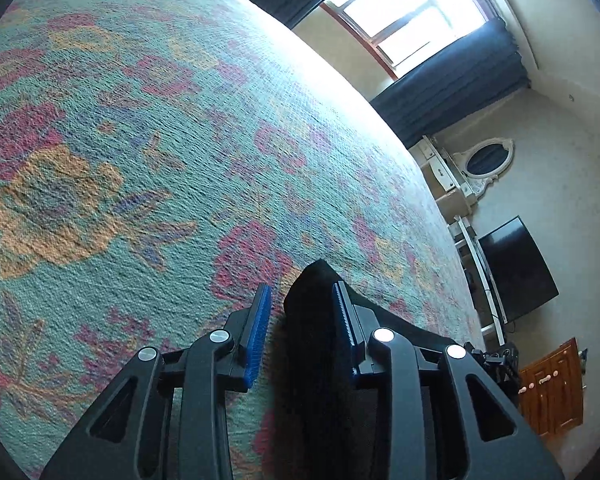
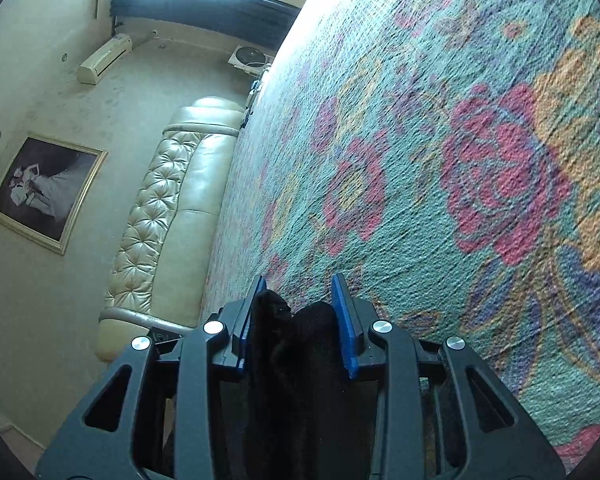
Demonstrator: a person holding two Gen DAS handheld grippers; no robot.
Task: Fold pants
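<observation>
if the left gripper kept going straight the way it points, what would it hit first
Probably the floral bedspread. The left gripper has black pants fabric between its fingers and points along the bed at a shallow angle, so it should meet the cover just ahead; depth is hard to judge.

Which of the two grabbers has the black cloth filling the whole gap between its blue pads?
The right gripper: black pants span pad to pad. In the left gripper the fabric hugs one pad, leaving bedspread visible beside the other.
</observation>
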